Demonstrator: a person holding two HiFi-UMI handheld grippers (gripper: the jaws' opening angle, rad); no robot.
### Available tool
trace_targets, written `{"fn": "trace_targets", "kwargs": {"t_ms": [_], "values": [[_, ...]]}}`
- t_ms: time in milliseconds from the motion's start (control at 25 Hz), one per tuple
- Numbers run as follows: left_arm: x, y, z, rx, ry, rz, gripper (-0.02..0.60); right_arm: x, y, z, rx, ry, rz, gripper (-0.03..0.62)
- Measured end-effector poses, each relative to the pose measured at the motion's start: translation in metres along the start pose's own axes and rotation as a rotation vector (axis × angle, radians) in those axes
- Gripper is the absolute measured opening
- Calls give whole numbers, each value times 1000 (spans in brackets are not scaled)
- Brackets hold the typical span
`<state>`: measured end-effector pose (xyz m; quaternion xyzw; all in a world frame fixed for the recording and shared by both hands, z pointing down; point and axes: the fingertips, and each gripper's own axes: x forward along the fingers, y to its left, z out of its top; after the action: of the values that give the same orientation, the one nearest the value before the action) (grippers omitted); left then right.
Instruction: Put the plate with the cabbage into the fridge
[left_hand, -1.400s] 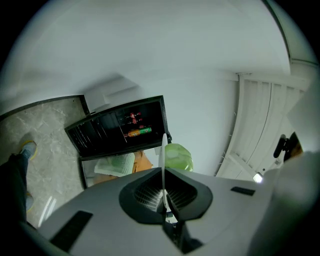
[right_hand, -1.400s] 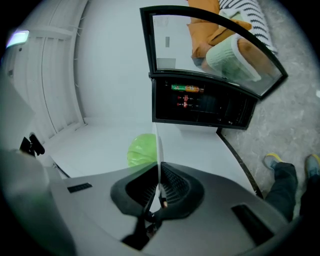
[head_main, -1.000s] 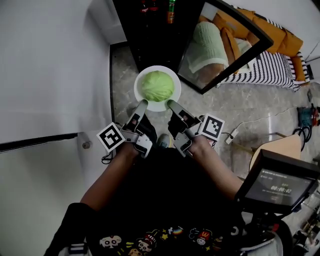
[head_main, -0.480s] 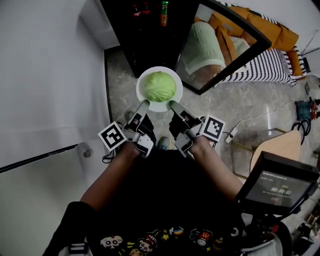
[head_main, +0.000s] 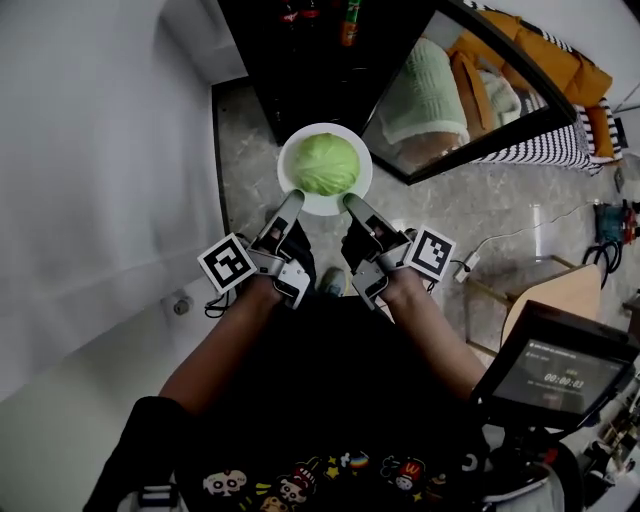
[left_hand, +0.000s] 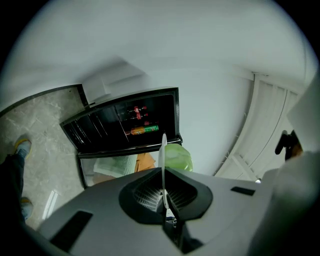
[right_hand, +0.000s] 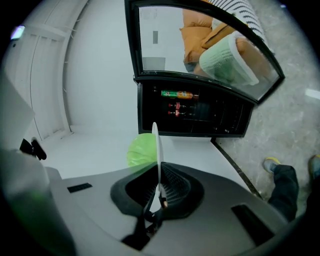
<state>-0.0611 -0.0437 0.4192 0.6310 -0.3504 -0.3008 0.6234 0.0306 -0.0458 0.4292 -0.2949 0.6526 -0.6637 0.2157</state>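
Though aloft, plate (head_main: 320, 206) between both grippers (head_main: 293, 198) (head_main: 348, 201)

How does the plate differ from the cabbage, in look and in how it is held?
The plate is white and flat; the cabbage is pale green and domed. The left gripper and right gripper clamp the plate's near rim; neither touches the cabbage, which only rests on the plate. Both look round from above.

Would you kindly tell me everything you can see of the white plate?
The plate is round, white and smooth-looking, perhaps ceramic or plastic. It is held roughly level in the air before the open fridge, with a green cabbage resting on its middle. The left hand-held gripper and right hand-held gripper each pinch its near rim; nothing else touches it.
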Motion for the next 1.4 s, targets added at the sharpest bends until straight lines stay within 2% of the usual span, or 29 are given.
{"fn": "trace_targets", "kwargs": {"t_ms": [520, 1400], "values": [[-1, -5, 1, 38, -1, 0, 15, 1, 2, -1, 9, -7, 48, 21], [2, 0, 1, 24, 17, 27, 15, -2, -1, 0, 29, -35, 4, 21]]}}
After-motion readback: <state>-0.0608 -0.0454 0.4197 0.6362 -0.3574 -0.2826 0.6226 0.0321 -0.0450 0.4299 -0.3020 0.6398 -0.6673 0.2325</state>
